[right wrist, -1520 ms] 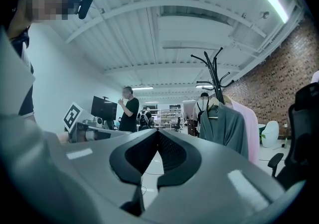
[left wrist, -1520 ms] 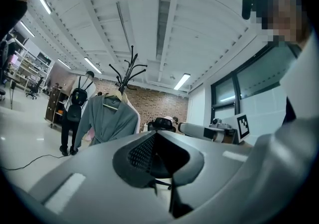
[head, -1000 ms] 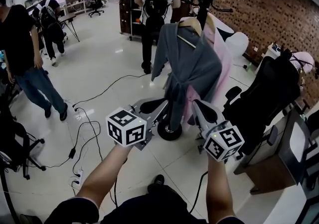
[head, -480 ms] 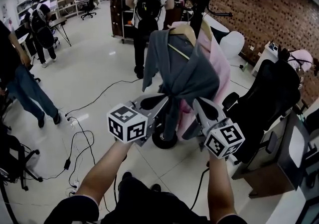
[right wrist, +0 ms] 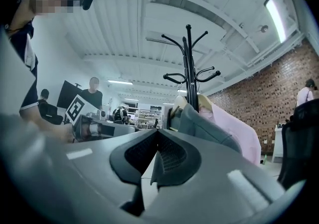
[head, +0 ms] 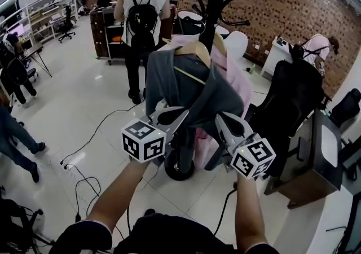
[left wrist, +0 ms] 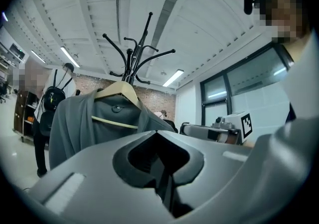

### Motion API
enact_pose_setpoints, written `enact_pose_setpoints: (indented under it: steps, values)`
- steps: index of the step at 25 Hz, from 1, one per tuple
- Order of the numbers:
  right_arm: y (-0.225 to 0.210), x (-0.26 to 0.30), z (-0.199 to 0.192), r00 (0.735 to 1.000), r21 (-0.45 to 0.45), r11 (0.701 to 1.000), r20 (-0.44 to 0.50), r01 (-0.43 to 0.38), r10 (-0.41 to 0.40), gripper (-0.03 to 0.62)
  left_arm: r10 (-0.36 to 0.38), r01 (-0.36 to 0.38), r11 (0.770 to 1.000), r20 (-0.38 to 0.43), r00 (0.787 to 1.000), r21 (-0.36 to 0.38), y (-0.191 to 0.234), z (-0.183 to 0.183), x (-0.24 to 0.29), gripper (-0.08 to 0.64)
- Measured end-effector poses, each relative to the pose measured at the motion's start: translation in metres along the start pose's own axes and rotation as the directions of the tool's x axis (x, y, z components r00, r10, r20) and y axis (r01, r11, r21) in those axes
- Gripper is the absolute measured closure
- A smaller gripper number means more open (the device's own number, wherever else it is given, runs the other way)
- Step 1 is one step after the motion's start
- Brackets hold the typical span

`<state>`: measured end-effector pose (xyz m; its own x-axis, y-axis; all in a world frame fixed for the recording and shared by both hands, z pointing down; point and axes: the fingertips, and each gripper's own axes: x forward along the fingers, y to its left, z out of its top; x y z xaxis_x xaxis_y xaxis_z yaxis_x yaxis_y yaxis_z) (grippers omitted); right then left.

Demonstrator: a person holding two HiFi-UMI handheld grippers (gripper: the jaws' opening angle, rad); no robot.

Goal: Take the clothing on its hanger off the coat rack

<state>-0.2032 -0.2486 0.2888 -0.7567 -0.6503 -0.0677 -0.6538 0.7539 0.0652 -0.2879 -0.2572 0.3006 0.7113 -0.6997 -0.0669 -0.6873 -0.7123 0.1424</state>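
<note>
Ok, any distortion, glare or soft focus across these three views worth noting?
Head view: strong fisheye bend at the edges, even light, pale reflections on the glossy floor, grey coat sharp. Left gripper view: dark round vignette, the left gripper large and soft up close, coat crisp. Right gripper view: same vignette, a bright ceiling light near glare, coat rack sharp.

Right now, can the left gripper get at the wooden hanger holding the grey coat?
Probably yes. Nothing stands between the left gripper and the wooden hanger, whose top shows bare above the grey coat. Its jaws are shut, though, and the hanger hangs higher.
</note>
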Motion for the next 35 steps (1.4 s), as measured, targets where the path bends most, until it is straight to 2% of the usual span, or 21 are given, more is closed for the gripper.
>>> enact_pose_setpoints:
  steps: [6,14,17,21,27,32,35]
  values:
    - [-0.009,0.009,-0.015,0.994,0.026,0.994,-0.015,0.109,-0.109,0.591,-0.096,0.096,0.995,-0.032,0.995,0.001,0.012,-0.005,0.012,0.549]
    - [-0.026,0.021,-0.013,0.984,-0.024,0.985,-0.028,0.173,-0.174,0.591,-0.132,0.133,0.991,-0.025,0.991,0.003,0.028,-0.006,0.023,0.549]
    - [-0.038,0.028,-0.002,0.979,-0.077,0.977,-0.031,0.197,-0.200,0.590,-0.142,0.142,0.990,-0.027,0.990,0.015,0.029,-0.004,0.028,0.549]
    - [-0.052,0.046,0.019,0.970,-0.189,0.957,-0.056,0.222,-0.236,0.466,-0.140,0.141,0.990,-0.036,0.990,0.026,0.033,-0.003,0.031,0.549]
    - [-0.078,0.070,0.039,0.938,-0.392,0.884,-0.125,0.253,-0.324,0.395,-0.142,0.143,0.989,-0.052,0.988,0.024,0.033,-0.006,0.031,0.549]
    - [-0.091,0.098,0.033,0.908,-0.471,0.862,-0.252,0.187,-0.334,0.350,-0.146,0.147,0.989,-0.054,0.988,0.028,0.030,-0.008,0.030,0.549]
    - [-0.100,0.115,0.013,0.870,-0.494,0.857,-0.348,0.145,-0.348,0.348,-0.141,0.143,0.989,-0.051,0.989,0.030,0.030,-0.008,0.027,0.549]
